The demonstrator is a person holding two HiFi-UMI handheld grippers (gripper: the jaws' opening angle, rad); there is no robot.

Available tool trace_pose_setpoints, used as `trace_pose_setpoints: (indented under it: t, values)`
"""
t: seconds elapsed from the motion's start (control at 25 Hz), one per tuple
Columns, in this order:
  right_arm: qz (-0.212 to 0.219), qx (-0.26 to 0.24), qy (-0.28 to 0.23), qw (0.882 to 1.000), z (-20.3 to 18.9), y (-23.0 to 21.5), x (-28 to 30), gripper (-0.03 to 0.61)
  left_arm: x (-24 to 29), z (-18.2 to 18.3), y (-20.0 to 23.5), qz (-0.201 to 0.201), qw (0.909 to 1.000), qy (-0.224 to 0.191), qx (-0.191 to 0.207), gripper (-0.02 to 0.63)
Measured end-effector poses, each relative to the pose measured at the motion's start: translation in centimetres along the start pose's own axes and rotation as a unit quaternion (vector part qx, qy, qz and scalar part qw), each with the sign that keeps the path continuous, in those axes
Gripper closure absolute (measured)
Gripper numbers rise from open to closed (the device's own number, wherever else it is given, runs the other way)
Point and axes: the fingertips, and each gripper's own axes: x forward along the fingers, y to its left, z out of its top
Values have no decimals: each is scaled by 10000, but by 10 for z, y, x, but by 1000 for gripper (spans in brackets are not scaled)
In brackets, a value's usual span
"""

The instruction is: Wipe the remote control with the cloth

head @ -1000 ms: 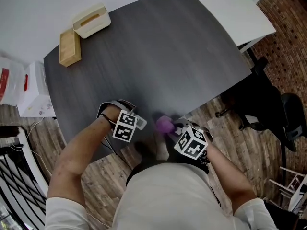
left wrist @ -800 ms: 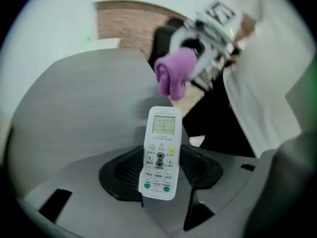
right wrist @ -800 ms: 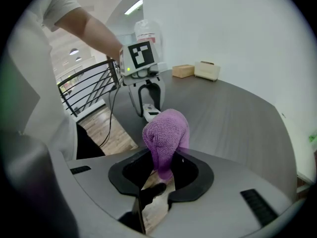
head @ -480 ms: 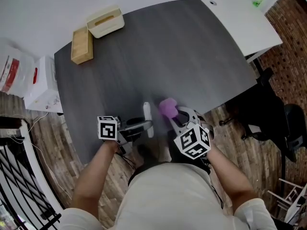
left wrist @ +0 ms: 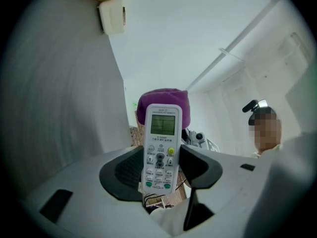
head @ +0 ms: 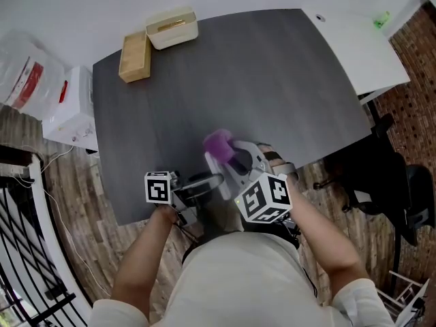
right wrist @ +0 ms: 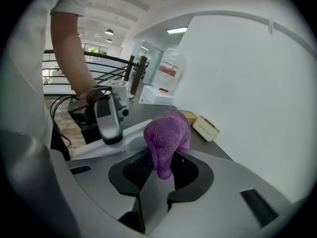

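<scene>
White rectangular remote control (left wrist: 161,128) gripped by left tongs (left wrist: 161,165); crumpled purple cloth (right wrist: 166,133) pinched in right tongs (right wrist: 163,170), over dark worktop (head: 272,80).

Over the near edge of the desk (head: 286,73), the left tool (left wrist: 158,165) holds the remote (left wrist: 161,143); the right tool (right wrist: 161,165) holds the cloth (right wrist: 167,135) at its far end (contact unclear). At the desk's far left corner, a block (head: 135,57) lies beside a box (head: 172,26).

Open tabletop (head: 245,80) — boxes (head: 136,56) far-left corner
</scene>
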Motion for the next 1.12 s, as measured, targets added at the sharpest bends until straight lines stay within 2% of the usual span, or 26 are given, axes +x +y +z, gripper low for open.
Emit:
trace_pose_setpoints:
  t: [0.28,0.56,0.8,1.12]
  values:
    - [442,-18,-62,9990,-2,28,-8,472,-13,20,-6,-107,9990,-418,65,393]
    - [604,31,-16,9982,-4,34,-13,474,-12,21,-7,-226,9986,-481,64,391]
    - [573,23,-12,9984,-4,34,-19,474,-10,23,-9,-303,9977,-595,101,393]
    - [470,104,-58,9988,-2,34,-21,474,-14,29,-12,-441,9942,-978,71,393]
